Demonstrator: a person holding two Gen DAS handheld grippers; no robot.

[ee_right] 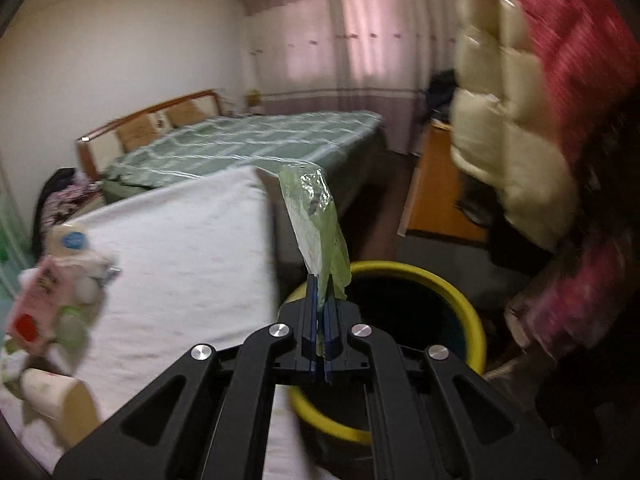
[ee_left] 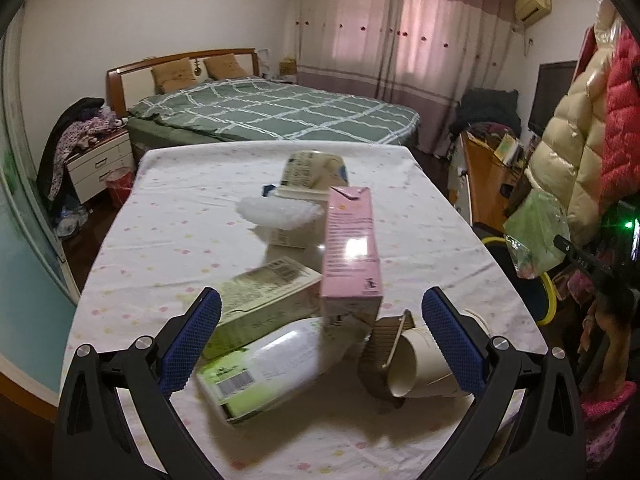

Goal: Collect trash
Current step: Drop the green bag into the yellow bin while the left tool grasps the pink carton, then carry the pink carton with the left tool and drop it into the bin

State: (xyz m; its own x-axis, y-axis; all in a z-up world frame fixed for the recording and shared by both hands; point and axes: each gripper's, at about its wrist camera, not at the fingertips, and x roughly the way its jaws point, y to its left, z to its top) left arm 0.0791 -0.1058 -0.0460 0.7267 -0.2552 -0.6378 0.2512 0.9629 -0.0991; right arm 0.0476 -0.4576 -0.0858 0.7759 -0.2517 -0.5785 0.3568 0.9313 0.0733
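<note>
My left gripper [ee_left: 320, 320] is open over a pile of trash on the table [ee_left: 168, 216]: an upright pink carton [ee_left: 350, 248], a green carton [ee_left: 264, 296] lying flat, a white-and-green bottle [ee_left: 264, 368] and a tipped paper cup [ee_left: 420, 364] between its fingers. My right gripper [ee_right: 320, 292] is shut on a green plastic wrapper [ee_right: 316, 220] and holds it above a yellow-rimmed bin [ee_right: 460, 300] beside the table. The wrapper [ee_left: 536, 236] also shows at the right of the left wrist view.
More trash lies farther back on the table: a white tub [ee_left: 316, 172] and crumpled white plastic [ee_left: 276, 212]. A bed [ee_left: 272, 108] stands behind the table. Coats [ee_right: 520, 100] hang at the right, close to the bin. A wooden desk [ee_left: 484, 184] stands beyond.
</note>
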